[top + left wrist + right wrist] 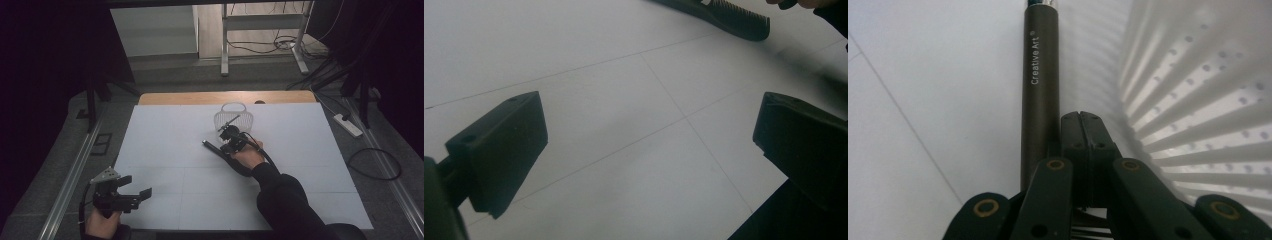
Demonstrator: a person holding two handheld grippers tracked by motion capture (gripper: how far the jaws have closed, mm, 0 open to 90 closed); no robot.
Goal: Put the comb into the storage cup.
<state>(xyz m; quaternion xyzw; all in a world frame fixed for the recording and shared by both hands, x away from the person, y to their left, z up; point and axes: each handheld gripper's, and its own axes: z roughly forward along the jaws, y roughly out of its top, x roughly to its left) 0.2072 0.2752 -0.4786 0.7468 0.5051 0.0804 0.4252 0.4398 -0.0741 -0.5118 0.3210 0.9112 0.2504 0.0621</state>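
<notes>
My right gripper (227, 132) stands at the middle of the white table, right in front of a small white slatted basket (234, 116). In the right gripper view its jaws (1080, 120) are pressed together with nothing between the tips. A dark tube marked "Creative Art" (1040, 90) runs alongside them on the left, and the basket wall (1198, 100) is at the right. In the high view this thin stick (229, 121) slants toward the basket; whether it is pinched lower down I cannot tell. My left gripper (136, 186) is open near the front left edge, its jaws (649, 135) wide over bare table.
A long black comb (216, 150) lies on the table left of the right hand; its toothed end (734, 20) shows far off in the left gripper view. The table's wooden back edge (200, 97) lies behind the basket. Cables and a power strip (347, 125) lie on the floor.
</notes>
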